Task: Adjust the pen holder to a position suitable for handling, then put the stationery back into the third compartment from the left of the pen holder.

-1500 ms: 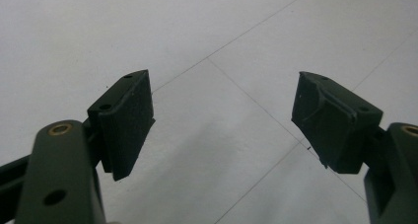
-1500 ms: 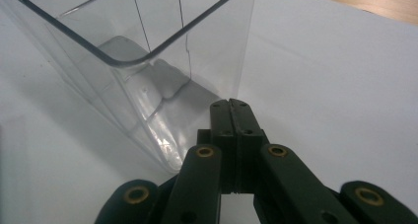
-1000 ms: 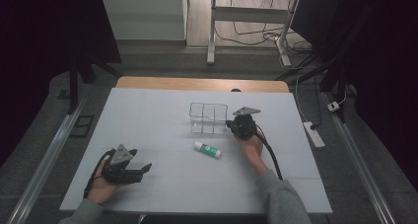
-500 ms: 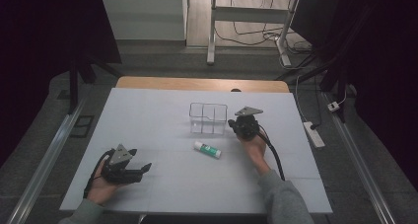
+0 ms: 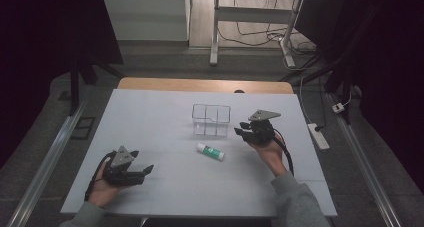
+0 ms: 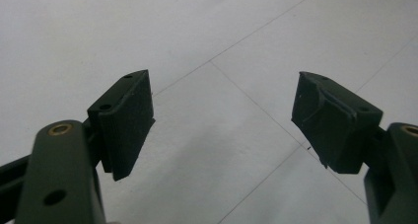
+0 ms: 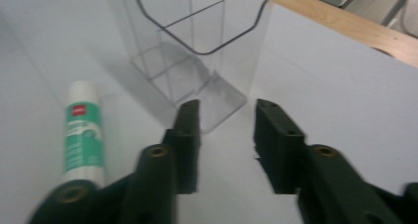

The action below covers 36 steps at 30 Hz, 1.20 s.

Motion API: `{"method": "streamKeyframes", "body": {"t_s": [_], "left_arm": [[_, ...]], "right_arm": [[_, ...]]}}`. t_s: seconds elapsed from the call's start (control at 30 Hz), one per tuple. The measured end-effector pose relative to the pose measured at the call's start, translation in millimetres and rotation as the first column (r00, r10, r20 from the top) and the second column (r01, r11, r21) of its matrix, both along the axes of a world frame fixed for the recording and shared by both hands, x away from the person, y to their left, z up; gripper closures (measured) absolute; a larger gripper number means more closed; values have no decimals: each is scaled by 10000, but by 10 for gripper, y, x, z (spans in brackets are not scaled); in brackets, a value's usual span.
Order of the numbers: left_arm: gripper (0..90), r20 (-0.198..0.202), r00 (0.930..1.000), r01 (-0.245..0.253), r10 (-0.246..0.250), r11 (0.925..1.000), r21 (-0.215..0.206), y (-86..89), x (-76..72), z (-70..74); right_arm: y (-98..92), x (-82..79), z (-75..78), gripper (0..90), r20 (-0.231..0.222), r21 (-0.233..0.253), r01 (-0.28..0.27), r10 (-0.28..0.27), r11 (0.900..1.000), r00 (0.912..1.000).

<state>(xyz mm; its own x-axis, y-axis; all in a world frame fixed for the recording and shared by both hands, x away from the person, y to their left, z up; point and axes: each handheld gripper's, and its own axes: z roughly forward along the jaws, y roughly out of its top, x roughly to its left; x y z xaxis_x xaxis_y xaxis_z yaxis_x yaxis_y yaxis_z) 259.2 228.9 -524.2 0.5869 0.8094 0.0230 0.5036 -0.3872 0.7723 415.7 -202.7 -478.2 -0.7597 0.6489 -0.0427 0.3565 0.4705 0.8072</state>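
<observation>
High view: glue stick [image 5: 210, 151] lies near clear organizer [image 5: 211, 120]; left gripper [image 5: 145, 170] and right gripper [image 5: 240, 128] fingers both apart, empty.

The table [image 5: 150, 117] has a pale grey-white top crossed by thin dark lines, with a light wood strip along its far edge. At centre frame, the glue stick [image 5: 210, 151] is green with a white cap and a small red mark. The box [image 5: 211, 120] above it is clear with dark rims. Both grippers, left [image 5: 147, 170] and right [image 5: 239, 129], are black with grey plates. The sleeve [image 5: 300, 207] at lower right is grey.
</observation>
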Motion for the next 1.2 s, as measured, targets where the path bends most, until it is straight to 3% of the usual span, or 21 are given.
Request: {"method": "streamKeyframes", "body": {"t_s": [0.07, 0.27, 0.8, 1.2], "left_arm": [[237, 15, 10000, -5, 5, 10000, -24, 2, 0, 1], [237, 27, 10000, 51, -51, 10000, -16, -7, 3, 6], [237, 57, 10000, 55, -55, 10000, -11, -9, 5, 9], [237, 56, 9999, 94, -94, 10000, 19, -12, 6, 5]], "right_arm": [[-12, -38, 30, 514, -98, -43, -192, 191, 9998, 9998], [-17, -121, 107, 460, -232, 135, -681, 684, 9976, 9974], [187, -210, 169, 415, -666, -66, -1746, 1738, 9846, 9825], [329, -230, 172, 413, -778, -252, -2048, 2023, 9785, 9762]]}}
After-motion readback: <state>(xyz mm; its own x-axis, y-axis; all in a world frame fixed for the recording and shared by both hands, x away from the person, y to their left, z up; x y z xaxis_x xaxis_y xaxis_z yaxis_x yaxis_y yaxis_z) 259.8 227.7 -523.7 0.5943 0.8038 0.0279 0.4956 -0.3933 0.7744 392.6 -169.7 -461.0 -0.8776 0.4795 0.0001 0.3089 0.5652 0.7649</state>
